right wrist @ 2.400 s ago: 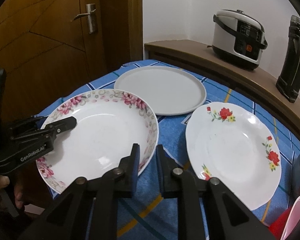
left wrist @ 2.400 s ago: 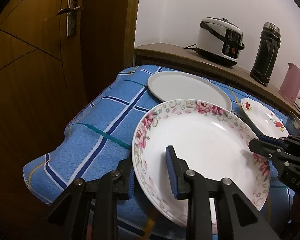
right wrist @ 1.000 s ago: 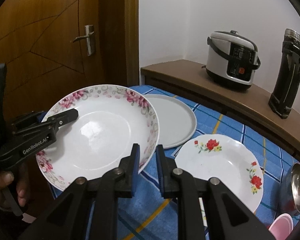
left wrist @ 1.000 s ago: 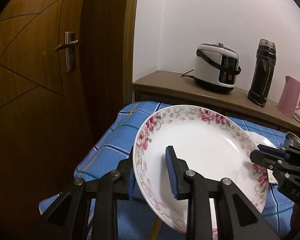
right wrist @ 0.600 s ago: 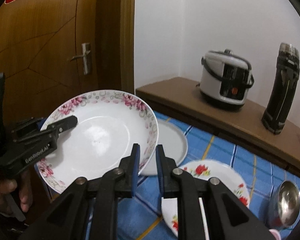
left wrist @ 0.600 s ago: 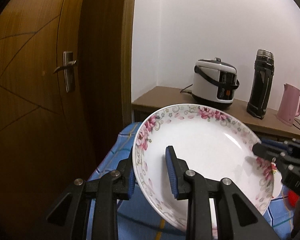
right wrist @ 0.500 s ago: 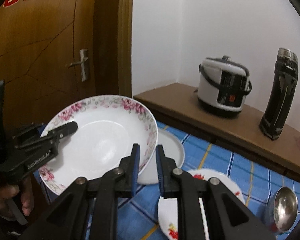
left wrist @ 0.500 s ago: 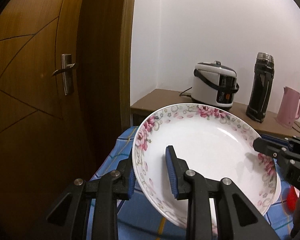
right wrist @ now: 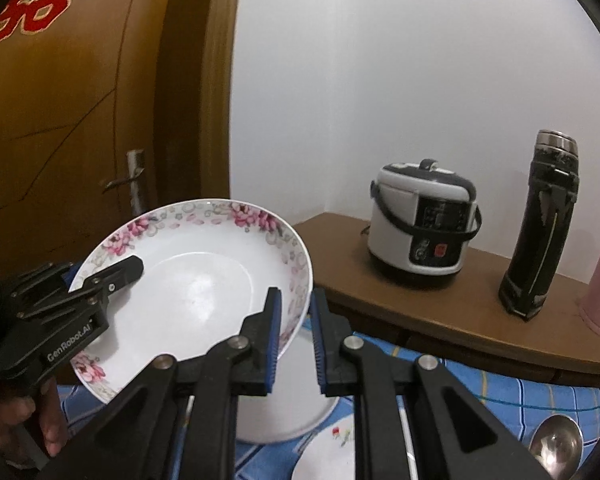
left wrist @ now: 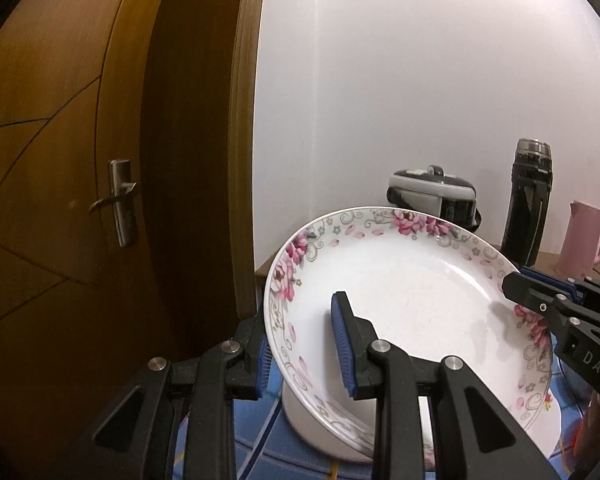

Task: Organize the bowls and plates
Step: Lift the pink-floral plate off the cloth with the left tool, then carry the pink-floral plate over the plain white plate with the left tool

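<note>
Lifted clear of the blue cloth since the earlier frames, when it lay flat beside the grey plate: floral plate, now in mid-air above the table, tilted, far rim raised toward the wall and near edge dipping toward the cameras. Pinched at opposite rims by both tools: left gripper clamped across the near left rim, one blue pad under the lip and one on the inner slope; right gripper clamped narrow on the right rim, jaws nearly together with only the thin edge between them. Below, partly hidden by the load: grey plate, and a corner of the red-flowered plate on the cloth. At the lower right edge, a steel bowl. Behind, on the wooden shelf: rice cooker, black flask, pink kettle. Judged from glaze and shape: stiff ceramic, fairly heavy for its thin edge, smooth and likely slippery under rubber pads, and apt to chip or shatter if dropped or knocked on another dish. Best hold probably as shown, two opposed grips on the rim with pads seated well over the lip, kept close to level and set down gently, not slid, onto any stack.
</note>
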{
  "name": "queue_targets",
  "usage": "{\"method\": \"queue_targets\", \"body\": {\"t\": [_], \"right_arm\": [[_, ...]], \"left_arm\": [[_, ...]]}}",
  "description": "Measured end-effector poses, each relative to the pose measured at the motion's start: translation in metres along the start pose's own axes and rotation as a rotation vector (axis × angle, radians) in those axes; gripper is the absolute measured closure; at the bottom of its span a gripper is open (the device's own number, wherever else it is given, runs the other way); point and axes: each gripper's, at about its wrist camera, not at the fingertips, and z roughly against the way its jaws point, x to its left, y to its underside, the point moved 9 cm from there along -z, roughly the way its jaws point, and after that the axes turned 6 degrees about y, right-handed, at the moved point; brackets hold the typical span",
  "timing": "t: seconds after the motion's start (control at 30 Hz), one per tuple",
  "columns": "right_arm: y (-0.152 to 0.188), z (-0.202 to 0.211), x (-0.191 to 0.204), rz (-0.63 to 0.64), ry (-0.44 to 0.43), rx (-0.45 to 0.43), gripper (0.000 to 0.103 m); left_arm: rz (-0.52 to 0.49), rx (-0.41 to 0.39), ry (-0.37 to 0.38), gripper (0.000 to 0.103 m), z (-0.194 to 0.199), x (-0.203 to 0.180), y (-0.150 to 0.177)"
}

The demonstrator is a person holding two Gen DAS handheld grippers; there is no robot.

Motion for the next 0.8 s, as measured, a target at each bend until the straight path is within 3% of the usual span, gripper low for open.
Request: {"method": "queue_targets", "body": {"t": [0.8], "right_arm": [[0.015, -0.065, -0.02, -0.041, 0.061, 0.016, 0.088]], "left_arm": [[0.026, -0.028, -0.031, 0.073, -0.076, 0.008, 0.013]]}}
